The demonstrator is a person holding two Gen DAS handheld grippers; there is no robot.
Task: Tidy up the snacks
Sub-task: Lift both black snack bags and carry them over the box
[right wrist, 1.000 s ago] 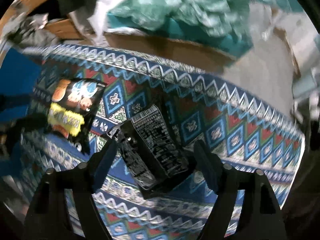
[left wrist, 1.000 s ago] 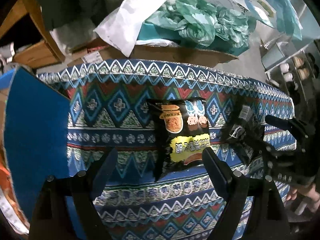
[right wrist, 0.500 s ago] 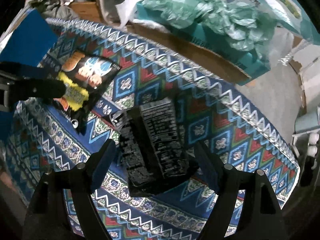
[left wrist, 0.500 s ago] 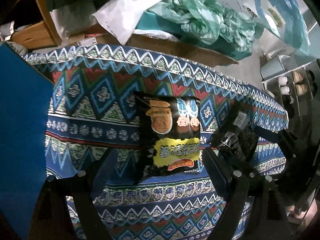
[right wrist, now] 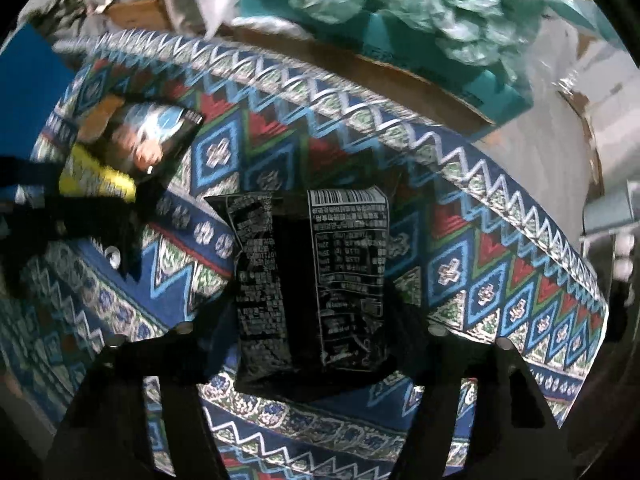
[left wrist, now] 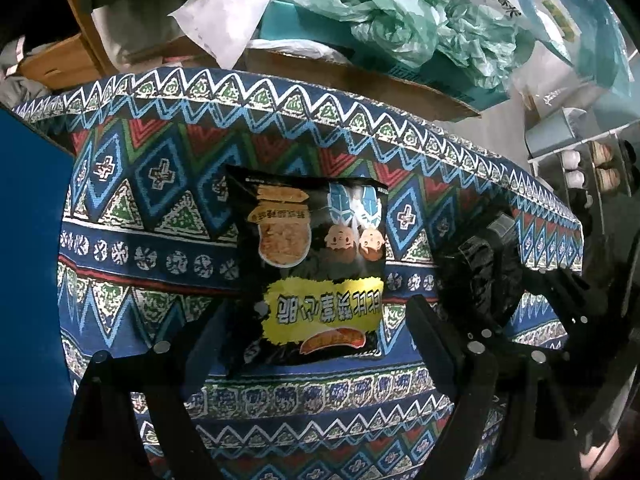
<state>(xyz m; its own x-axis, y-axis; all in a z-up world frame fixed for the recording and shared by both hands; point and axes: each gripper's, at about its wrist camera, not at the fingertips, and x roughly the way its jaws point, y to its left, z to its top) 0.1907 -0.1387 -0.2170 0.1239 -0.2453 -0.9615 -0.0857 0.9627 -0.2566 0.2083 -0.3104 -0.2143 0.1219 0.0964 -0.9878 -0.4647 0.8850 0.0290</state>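
Note:
A black snack bag with a yellow label (left wrist: 316, 268) lies face up on the patterned tablecloth (left wrist: 160, 208). My left gripper (left wrist: 316, 320) is open, its fingers on either side of the bag's near end. A second black snack bag, printed back side up (right wrist: 312, 284), lies to the right. My right gripper (right wrist: 312, 332) is open, and its fingers straddle that bag's near end. The yellow-label bag also shows in the right wrist view (right wrist: 132, 156), with the left gripper (right wrist: 60, 216) over it. The second bag (left wrist: 480, 264) shows dark in the left wrist view.
A blue panel (left wrist: 28, 260) stands at the table's left edge. Behind the table is a cardboard box (left wrist: 360, 76) piled with green plastic bags (left wrist: 420, 28) and white sheets. A wire rack (left wrist: 580, 172) stands far right.
Both grippers have moved forward and down toward their bags; each bag now sits between its gripper's open fingers. The bags have stayed on the cloth.

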